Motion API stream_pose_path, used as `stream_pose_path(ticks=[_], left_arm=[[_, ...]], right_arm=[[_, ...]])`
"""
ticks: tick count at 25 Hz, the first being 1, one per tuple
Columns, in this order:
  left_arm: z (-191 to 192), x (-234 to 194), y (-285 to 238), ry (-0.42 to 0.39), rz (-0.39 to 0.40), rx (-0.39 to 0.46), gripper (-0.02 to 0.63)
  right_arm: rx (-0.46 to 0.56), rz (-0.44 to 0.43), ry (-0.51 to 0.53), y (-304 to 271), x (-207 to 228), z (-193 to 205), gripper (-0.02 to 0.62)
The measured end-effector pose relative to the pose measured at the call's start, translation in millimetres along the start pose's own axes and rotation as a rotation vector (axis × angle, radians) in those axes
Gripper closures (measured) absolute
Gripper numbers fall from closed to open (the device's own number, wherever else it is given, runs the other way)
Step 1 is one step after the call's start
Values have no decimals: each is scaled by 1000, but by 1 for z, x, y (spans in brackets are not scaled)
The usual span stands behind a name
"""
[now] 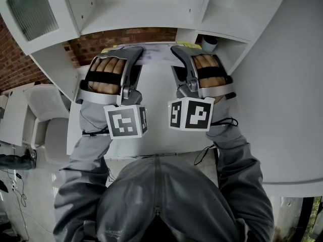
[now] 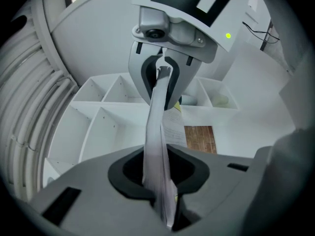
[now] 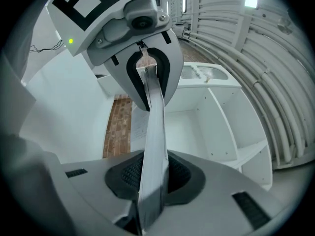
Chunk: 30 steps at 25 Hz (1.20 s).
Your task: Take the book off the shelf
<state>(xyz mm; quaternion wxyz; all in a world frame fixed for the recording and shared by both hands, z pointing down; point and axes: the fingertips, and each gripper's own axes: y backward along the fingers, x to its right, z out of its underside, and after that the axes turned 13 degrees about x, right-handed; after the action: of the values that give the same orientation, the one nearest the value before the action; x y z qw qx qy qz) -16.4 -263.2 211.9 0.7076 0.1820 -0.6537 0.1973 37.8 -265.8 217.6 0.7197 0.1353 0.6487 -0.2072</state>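
Note:
A thin book [image 1: 157, 56] with white pages and a yellowish edge hangs level between my two grippers, in front of the white shelf [image 1: 141, 14]. The left gripper [image 1: 133, 52] is shut on its left end, the right gripper [image 1: 179, 51] on its right end. In the left gripper view the book [image 2: 157, 132] runs edge-on from my own jaws [image 2: 160, 200] to the right gripper [image 2: 165, 73] opposite. Seen from the right gripper view, the book [image 3: 155, 132] stretches from those jaws [image 3: 150, 191] to the left gripper [image 3: 147, 68].
The shelf has several open compartments [image 2: 118, 112] and a brick wall [image 1: 126, 38] shows behind its lowest opening. A grey cup [image 1: 210, 43] stands in the right compartment. A white tabletop [image 1: 156, 120] lies under the grippers. White chairs [image 1: 48, 115] stand at the left.

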Motion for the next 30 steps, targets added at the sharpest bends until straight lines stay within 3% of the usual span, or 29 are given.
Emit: stream_pose_path(ticks=[30], left_arm=[[11, 167, -11, 139, 289, -27, 527]], right_arm=[[-23, -222, -163, -15, -166, 31, 512]])
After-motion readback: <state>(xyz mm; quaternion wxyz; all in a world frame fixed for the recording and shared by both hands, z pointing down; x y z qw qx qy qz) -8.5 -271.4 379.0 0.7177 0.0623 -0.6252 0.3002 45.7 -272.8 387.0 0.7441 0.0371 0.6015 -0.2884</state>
